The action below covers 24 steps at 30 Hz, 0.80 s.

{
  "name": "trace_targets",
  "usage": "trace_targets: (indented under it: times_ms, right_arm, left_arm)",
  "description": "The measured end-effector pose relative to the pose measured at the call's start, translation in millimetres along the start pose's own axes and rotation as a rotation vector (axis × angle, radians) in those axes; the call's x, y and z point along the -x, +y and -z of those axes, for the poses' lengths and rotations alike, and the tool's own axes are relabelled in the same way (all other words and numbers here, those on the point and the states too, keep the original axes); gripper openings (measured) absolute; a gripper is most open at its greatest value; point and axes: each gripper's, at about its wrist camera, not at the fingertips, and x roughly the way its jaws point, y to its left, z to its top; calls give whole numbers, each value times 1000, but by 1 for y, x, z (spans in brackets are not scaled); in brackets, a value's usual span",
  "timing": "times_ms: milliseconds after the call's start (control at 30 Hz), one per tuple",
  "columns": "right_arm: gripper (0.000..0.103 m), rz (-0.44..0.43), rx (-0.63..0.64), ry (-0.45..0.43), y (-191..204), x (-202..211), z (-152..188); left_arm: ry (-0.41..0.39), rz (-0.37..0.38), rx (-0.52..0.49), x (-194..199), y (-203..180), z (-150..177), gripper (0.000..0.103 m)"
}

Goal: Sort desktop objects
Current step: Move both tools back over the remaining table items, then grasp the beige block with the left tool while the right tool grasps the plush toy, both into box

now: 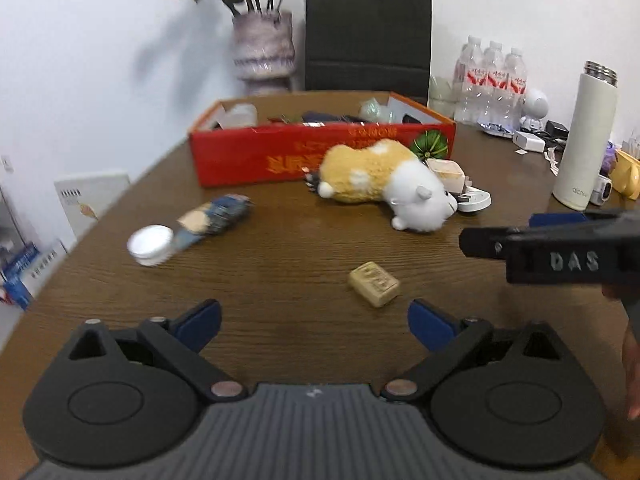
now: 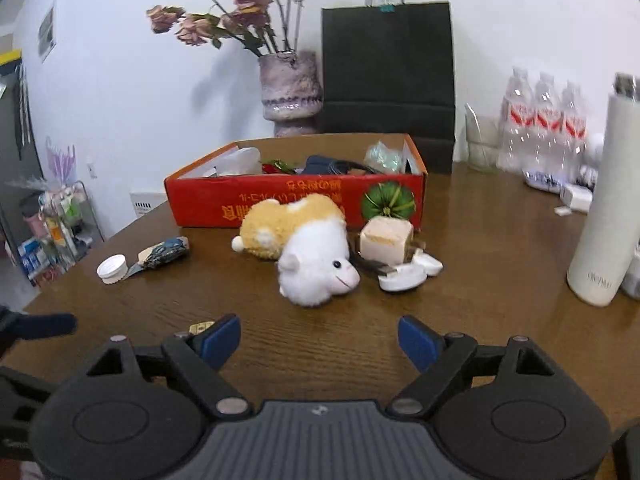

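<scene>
both the left gripper (image 1: 314, 322) and right gripper (image 2: 319, 338) hang spread and empty above the table (image 1: 280, 240).

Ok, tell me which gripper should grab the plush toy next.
Right. The right gripper is open and faces the plush toy almost straight ahead. The left gripper, also open, sits nearer the tan block, with the toy off to its right.
</scene>
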Motion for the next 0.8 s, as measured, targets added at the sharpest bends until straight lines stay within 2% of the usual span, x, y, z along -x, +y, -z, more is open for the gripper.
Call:
trace_targets:
  times_ms: [33, 100, 167, 200, 267, 300, 467, 633, 700, 800]
  right_arm:
    - [84, 7, -2, -1, -2, 0, 0]
    - [84, 28, -7, -15, -8, 3, -1]
    - [84, 34, -23, -20, -15, 2, -4]
    - [84, 32, -31, -23, -18, 0, -6]
    - [84, 22, -41, -22, -24, -6, -11]
    - [84, 19, -41, -20, -25, -10, -14]
    - [83, 3, 14, -12, -14, -40, -32]
    - [61, 7, 23, 92, 2, -89, -49]
    - [57, 21, 23, 106, 6, -101, -47]
    - [53, 19, -6, 91, 5, -92, -41]
  left_arm:
    - [5, 16, 8, -5, -2, -4, 86]
    - [3, 56, 28, -17, -7, -9, 80]
    - [5, 84, 44, -28, -14, -13, 77]
    - [8, 86, 50, -33, -17, -13, 70]
    - [18, 74, 41, -44, -22, -14, 42]
    - [29, 68, 32, -46, -23, -12, 34]
    - [34, 76, 12, -39, -13, -7, 33]
    - [35, 59, 7, -33, -2, -4, 32]
    - [31, 54, 10, -32, 2, -3, 32]
    - [27, 42, 21, -27, 10, -1, 27]
